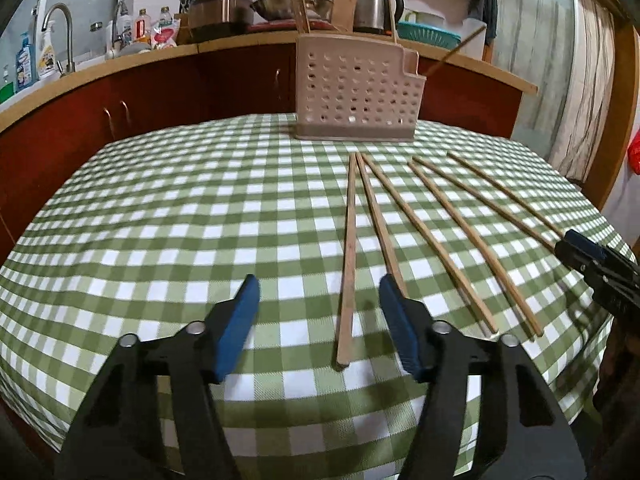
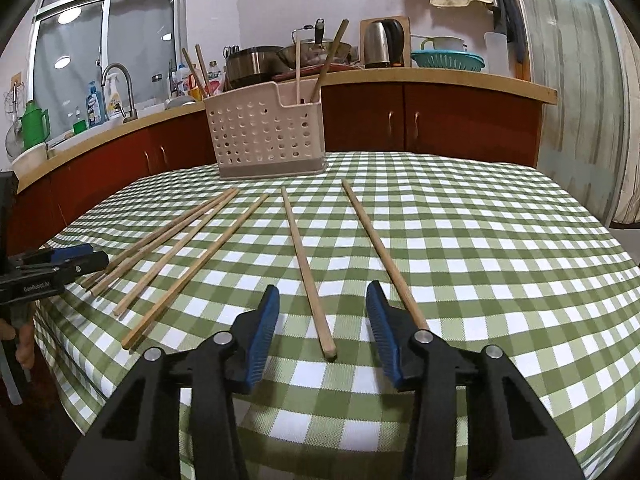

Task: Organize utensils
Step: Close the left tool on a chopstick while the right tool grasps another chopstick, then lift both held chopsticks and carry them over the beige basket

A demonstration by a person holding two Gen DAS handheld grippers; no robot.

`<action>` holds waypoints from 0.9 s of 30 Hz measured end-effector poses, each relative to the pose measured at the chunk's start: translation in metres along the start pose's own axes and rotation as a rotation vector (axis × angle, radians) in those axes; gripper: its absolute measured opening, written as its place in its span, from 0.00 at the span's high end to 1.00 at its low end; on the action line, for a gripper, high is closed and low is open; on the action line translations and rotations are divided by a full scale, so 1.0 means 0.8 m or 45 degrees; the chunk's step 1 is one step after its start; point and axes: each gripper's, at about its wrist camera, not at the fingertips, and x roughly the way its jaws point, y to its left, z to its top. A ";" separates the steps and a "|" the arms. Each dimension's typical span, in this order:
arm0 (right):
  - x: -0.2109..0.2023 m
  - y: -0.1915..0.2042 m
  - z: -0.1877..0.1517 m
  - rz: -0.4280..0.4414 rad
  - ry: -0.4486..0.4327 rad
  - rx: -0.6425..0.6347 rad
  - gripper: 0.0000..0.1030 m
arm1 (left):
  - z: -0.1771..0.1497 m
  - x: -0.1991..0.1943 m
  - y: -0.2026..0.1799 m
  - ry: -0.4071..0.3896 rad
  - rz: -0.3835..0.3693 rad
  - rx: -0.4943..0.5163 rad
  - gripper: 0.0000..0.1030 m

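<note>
Six wooden chopsticks are lying fanned out on the green-and-white checked tablecloth, in front of the perforated beige utensil holder, which is standing upright at the far edge of the table with a few chopsticks already poking out of it.

The left gripper is being held low over the cloth with its blue-padded jaws apart; the leftmost chopstick is lying between them, untouched by either pad, while the next chopstick is running under the right-hand finger.

The right gripper is likewise being held with its jaws apart, and the second chopstick from the right is lying between the pads without being pressed. The outermost chopstick is passing just outside the right-hand finger.

In the right wrist view, white lettering reading "GenRobot.AI" is being shown on the side of the left gripper's black body. Bottles with labels are standing by the sink faucet, but their writing cannot be read.
</note>
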 end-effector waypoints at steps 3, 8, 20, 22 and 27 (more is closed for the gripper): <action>0.003 0.001 -0.004 0.009 0.020 -0.007 0.66 | -0.004 0.005 0.001 0.024 -0.014 -0.008 0.62; 0.005 0.004 -0.007 0.012 0.029 -0.007 0.78 | -0.006 0.005 0.002 0.021 -0.032 -0.004 0.80; -0.001 0.013 -0.007 0.026 0.023 -0.023 0.93 | -0.008 -0.004 -0.006 0.008 -0.040 0.046 0.94; -0.006 0.015 -0.003 0.022 0.006 -0.024 0.93 | -0.005 -0.011 -0.005 -0.016 -0.026 0.051 0.94; -0.026 0.019 0.014 0.014 -0.065 -0.035 0.93 | 0.008 -0.034 -0.003 -0.091 -0.003 0.052 0.94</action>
